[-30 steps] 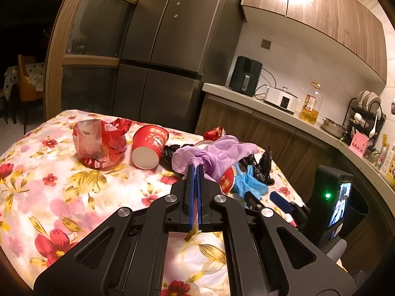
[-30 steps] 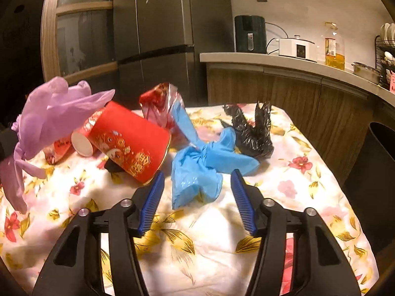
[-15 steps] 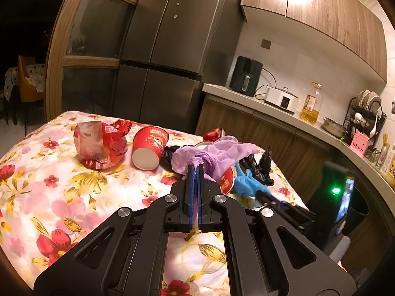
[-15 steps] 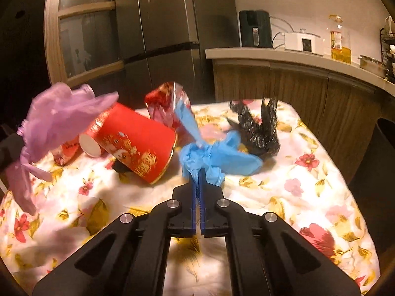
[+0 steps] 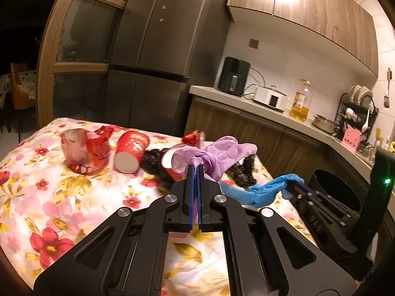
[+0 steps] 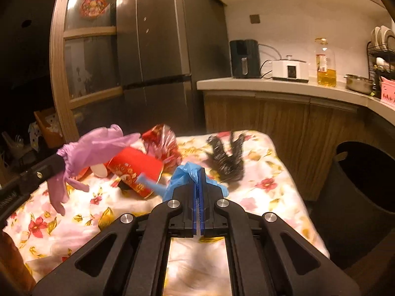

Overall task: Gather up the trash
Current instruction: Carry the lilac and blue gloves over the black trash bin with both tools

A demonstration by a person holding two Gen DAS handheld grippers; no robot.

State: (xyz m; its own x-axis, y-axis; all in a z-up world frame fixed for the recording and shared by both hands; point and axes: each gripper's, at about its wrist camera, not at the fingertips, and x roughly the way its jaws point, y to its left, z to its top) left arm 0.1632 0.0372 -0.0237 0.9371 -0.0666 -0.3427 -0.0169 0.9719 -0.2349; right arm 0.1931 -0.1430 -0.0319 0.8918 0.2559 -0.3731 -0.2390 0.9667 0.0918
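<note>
With each gripper [image 5: 195, 172] clamping a glove [image 5: 217, 153]

1. Right gripper [image 6: 198, 175]: jaws closed on blue glove [image 6: 184, 174], which hangs clear of the floral tablecloth [image 6: 269, 170].
2. Left gripper [image 6: 59, 164], at frame left, pinches purple glove [image 6: 98, 148].
3. Red paper cup [image 6: 134, 170] on its side; black glove [image 6: 227, 159] beyond.
4. Dark bin [image 6: 365, 185] at right.

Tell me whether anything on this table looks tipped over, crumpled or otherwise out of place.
Yes. Two red paper cups lie tipped on their sides on the floral tablecloth. A crumpled red wrapper sits to the left, and a crumpled black bag lies near the table's far right edge. Nothing looks spilled.
</note>
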